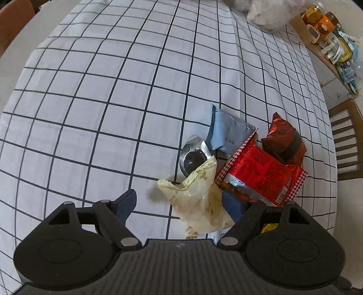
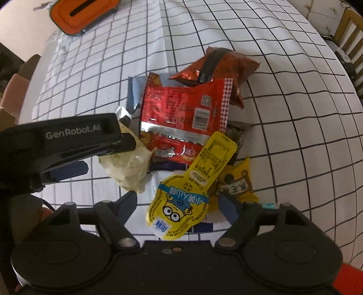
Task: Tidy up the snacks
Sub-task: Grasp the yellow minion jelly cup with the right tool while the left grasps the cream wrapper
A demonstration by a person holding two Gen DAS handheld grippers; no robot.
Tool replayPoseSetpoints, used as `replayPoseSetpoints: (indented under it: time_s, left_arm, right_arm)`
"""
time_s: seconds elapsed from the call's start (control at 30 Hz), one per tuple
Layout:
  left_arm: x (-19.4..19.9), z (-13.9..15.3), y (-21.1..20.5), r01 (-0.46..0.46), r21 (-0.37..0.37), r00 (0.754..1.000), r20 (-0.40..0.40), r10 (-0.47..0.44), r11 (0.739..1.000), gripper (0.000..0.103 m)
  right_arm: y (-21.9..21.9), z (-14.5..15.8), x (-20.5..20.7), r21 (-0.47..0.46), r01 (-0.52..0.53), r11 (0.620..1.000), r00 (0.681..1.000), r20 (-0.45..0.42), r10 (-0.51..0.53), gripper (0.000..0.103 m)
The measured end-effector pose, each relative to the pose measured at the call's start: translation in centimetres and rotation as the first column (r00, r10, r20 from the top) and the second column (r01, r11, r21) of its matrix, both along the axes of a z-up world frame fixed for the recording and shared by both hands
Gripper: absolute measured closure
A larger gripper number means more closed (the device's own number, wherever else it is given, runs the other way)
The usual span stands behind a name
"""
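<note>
**Snack pile between 2 open claws**

The snacks lie in a loose heap on a counter covered by a white cloth with a dark grid (image 1: 113,90). At the heap's middle sits a red packet (image 2: 181,109) with a checkered edge, lying flat and overlapping its neighbours. A brown-red foil bag (image 2: 217,68) rests at its far side, partly under it. A pale blue packet (image 1: 226,133) pokes out from beneath the red one, and a small silver foil pack (image 1: 192,156) lies just beside the blue one. A crumpled cream wrapper (image 1: 199,195) leans against the red packet's near edge and covers part of the silver pack. On the nearer side, in the right wrist view, a yellow cartoon pouch (image 2: 181,204) lies on top of a yellow packet (image 2: 236,181) and reaches up over the red packet's corner.

The left claw (image 1: 181,204) is spread wide and grips nothing; the cream wrapper sits between its fingers, 1 blue fingertip (image 1: 231,206) touching or just beside it. The right claw (image 2: 179,204) is also spread wide and empty, with the cartoon pouch lying between its fingers.

An orange case (image 2: 79,13) lies far across the cloth. A wooden chair (image 1: 347,140) stands beside the counter, and a cluttered shelf (image 1: 329,45) is beyond.
</note>
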State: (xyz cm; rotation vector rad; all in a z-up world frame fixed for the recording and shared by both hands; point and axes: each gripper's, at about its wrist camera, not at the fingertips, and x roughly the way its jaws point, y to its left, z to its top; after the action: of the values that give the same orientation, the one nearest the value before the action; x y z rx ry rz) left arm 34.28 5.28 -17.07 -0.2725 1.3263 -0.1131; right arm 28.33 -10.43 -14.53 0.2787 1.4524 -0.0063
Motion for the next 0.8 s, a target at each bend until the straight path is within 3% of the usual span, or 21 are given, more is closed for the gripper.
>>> replayPoseSetpoints:
  time_s: [0.1, 0.43, 0.8]
  left_arm:
    - [0.2, -0.6, 0.2, -0.015, -0.028, 1.000, -0.015, 0.015, 0.999, 0.024]
    - [-0.4, -0.9, 0.9, -0.030, -0.091, 0.999, -0.024, 0.028, 0.995, 0.070]
    - [-1.9, 0.3, 2.1, -0.047, -0.068, 0.999, -0.006, 0.047, 0.997, 0.075]
  right_arm:
    - [0.2, -0.5, 0.1, -0.004, 0.027, 1.000, 1.000, -0.012, -0.027, 0.029]
    - [0.5, -0.9, -0.1, -0.030, 0.018, 0.999, 1.000, -0.004, -0.018, 0.051]
    - [-0.6, 1.0, -0.9, -0.003, 0.004, 1.000, 0.999, 0.050, -0.004, 0.055]
